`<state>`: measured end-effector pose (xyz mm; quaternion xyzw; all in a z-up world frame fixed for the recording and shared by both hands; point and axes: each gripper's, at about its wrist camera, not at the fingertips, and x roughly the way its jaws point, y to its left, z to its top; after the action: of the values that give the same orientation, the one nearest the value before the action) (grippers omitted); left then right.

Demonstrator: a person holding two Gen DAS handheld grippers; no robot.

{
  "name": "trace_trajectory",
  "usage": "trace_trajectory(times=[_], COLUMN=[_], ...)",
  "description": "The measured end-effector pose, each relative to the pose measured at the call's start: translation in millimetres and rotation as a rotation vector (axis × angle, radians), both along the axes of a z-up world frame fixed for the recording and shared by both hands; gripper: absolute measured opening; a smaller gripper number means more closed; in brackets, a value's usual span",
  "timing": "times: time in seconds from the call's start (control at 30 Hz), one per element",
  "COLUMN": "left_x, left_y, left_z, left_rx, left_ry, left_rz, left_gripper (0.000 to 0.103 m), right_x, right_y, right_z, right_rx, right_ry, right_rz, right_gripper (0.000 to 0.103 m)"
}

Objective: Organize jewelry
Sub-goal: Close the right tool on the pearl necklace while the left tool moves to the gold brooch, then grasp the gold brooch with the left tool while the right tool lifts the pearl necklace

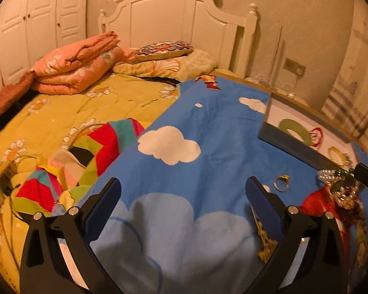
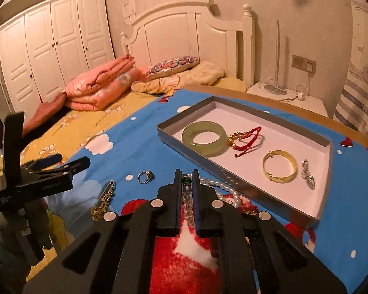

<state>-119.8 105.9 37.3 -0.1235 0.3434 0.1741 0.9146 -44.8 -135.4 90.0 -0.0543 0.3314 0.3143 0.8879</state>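
Note:
My right gripper (image 2: 186, 174) is shut on a pearl necklace (image 2: 220, 188) with green beads, which lies on the blue cloud cloth (image 2: 135, 142). A grey tray (image 2: 316, 210) with a white floor holds a jade bangle (image 2: 204, 138), a red cord bracelet (image 2: 245, 138), a gold bangle (image 2: 279, 166) and a silver piece (image 2: 308, 174). A gold ring (image 2: 146, 177) and a gold brooch (image 2: 103, 201) lie loose on the cloth. My left gripper (image 1: 184, 186) is open and empty above the cloth; the ring (image 1: 281, 182) lies right of it. It also shows in the right wrist view (image 2: 61, 164).
The cloth covers a board with a wooden edge (image 2: 294, 107) beside a bed (image 1: 73, 107) with folded pink quilts (image 1: 71, 73). A colourful bag (image 1: 81, 156) lies on the yellow bedspread. A white nightstand (image 2: 289, 98) with cables stands behind.

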Motion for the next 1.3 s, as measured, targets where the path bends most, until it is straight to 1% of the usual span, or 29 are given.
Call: trace_trajectory(times=[0.13, 0.23, 0.27, 0.3, 0.33, 0.37, 0.4, 0.43, 0.47, 0.5, 0.53, 0.6, 0.63, 0.67, 0.7, 0.9, 1.0, 1.07, 1.13, 1.17, 1.2, 1.23, 1.27, 1.3], left_x=[-11.1, -15.3, -13.5, -10.9, -7.6, -6.2, -3.2, 0.2, 4.3, 9.5, 12.8, 12.4, 12.0, 11.3, 11.0, 8.3, 8.0, 6.9, 6.4, 6.4, 5.7, 5.3, 5.1, 4.4], left_y=[-3.8, -20.5, -28.4, -39.4, -49.9, -56.4, -63.9, -68.0, -71.8, -74.4, -76.3, -83.6, -86.0, -87.5, -87.6, -85.7, -86.3, -87.0, -88.2, -88.6, -88.8, -88.8, -88.7, -87.9], left_z=[1.2, 4.0, 4.1, 3.4, 1.3, -0.5, -4.2, -7.3, -11.8, -18.9, -24.6, -26.3, -26.6, -26.4, -25.8, -20.6, -14.6, -10.7, -8.2, -7.1, -6.0, -5.4, -4.9, -4.4], left_rx=[-0.029, -0.045, -0.038, -0.015, 0.018, 0.033, 0.041, 0.044, 0.045, 0.029, 0.017, 0.083, 0.094, 0.083, 0.072, 0.056, 0.057, 0.058, 0.06, 0.06, 0.06, 0.06, 0.06, 0.058], left_ry=[-0.019, -0.032, -0.03, -0.02, -0.003, 0.004, 0.019, 0.038, 0.065, 0.096, 0.121, 0.118, 0.116, 0.111, 0.109, 0.086, 0.072, 0.06, 0.051, 0.047, 0.043, 0.041, 0.039, 0.034], left_rz=[-0.045, -0.132, -0.16, -0.194, -0.214, -0.228, -0.249, -0.257, -0.264, -0.283, -0.296, -0.301, -0.312, -0.325, -0.324, -0.319, -0.317, -0.316, -0.318, -0.318, -0.318, -0.32, -0.318, -0.317], left_gripper=[0.1, 0.1, 0.1, 0.1, 0.1, 0.099, 0.093, 0.083, 0.077, 0.06, 0.046, 0.041, 0.028, 0.02, 0.016, 0.014, 0.014, 0.014, 0.014, 0.014, 0.014, 0.014, 0.014, 0.014], right_x=[-4.3, -7.1, -8.1, -9.0, -10.1, -11.3, -11.8, -12.9, -13.9, -15.1, -16.8, -18.8, -21.0, -23.0, -24.5, -38.1, -42.0, -41.0, -37.8, -36.4, -35.1, -33.9, -33.0, -33.2], right_y=[-12.8, -19.2, -21.4, -23.2, -26.5, -27.6, -30.0, -33.2, -36.4, -39.4, -43.8, -50.7, -55.1, -58.5, -60.8, -78.3, -87.8, -90.9, -86.9, -83.3, -80.8, -76.4, -73.6, -71.3], right_z=[2.4, 0.0, -1.1, -2.0, -3.2, -3.6, -3.9, -4.2, -4.2, -4.0, -3.2, -1.4, -0.2, 0.7, 1.4, 4.8, 10.4, 10.1, 3.6, -2.2, -6.4, -15.3, -21.6, -25.4], right_rx=[0.028, 0.037, 0.04, 0.043, 0.046, 0.048, 0.052, 0.056, 0.059, 0.064, 0.075, 0.093, 0.106, 0.119, 0.127, 0.177, 0.196, 0.182, 0.144, 0.122, 0.111, 0.096, 0.089, 0.087], right_ry=[0.007, 0.015, 0.016, 0.018, 0.023, 0.024, 0.027, 0.03, 0.03, 0.03, 0.029, 0.026, 0.019, 0.014, 0.01, -0.022, -0.041, -0.036, 0.002, 0.03, 0.052, 0.096, 0.122, 0.131], right_rz=[-0.003, -0.001, -0.001, -0.001, -0.003, -0.005, -0.006, -0.007, -0.008, -0.01, -0.011, -0.011, -0.009, -0.003, 0.001, 0.025, 0.014, 0.011, 0.033, 0.044, 0.052, 0.064, 0.068, 0.068], right_gripper=[0.01, 0.01, 0.01, 0.01, 0.01, 0.01, 0.01, 0.01, 0.01, 0.01, 0.01, 0.01, 0.01, 0.01, 0.01, 0.01, 0.01, 0.01, 0.012, 0.015, 0.021, 0.049, 0.083, 0.086])
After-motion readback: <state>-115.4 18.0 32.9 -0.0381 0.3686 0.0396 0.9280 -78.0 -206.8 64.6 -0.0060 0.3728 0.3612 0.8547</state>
